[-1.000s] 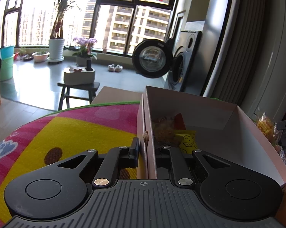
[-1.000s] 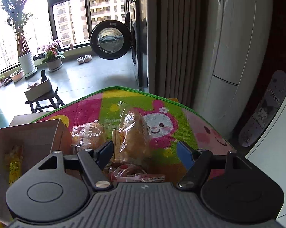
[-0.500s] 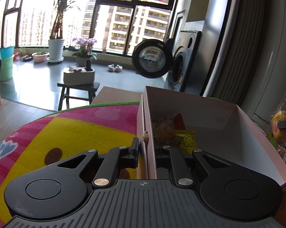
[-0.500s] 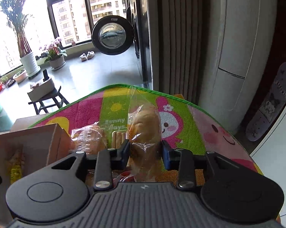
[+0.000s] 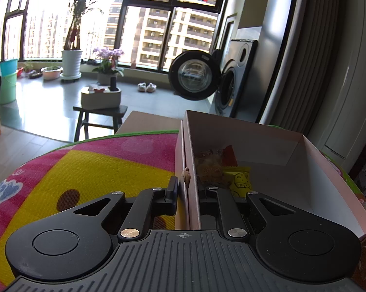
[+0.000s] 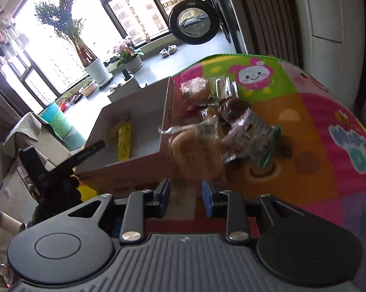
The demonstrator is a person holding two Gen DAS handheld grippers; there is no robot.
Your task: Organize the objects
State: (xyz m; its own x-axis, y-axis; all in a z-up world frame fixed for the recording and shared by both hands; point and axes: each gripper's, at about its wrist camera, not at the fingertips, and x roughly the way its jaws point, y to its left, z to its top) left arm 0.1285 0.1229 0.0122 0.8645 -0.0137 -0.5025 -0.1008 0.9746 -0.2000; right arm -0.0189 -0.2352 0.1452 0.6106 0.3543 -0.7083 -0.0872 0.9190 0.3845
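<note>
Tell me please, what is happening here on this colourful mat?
A person is sorting packaged snacks into an open cardboard box. The left gripper is shut on the box's side wall, steadying it. The right gripper holds a bread roll in clear plastic wrap, blurred with motion, beside the box. A yellow snack packet lies inside; more wrapped snacks wait on the cartoon play mat.

Little can be read. On the play mat (image 6: 329,126), to the right of the cardboard box (image 6: 134,112), pale blue letters begin "Happy"; the word below them is cut off. A yellow packet (image 6: 124,141) inside the box bears dark print too blurred to read. A barcode label shows on the wrapped bun (image 6: 195,150) just beside the box, its digits illegible.
</note>
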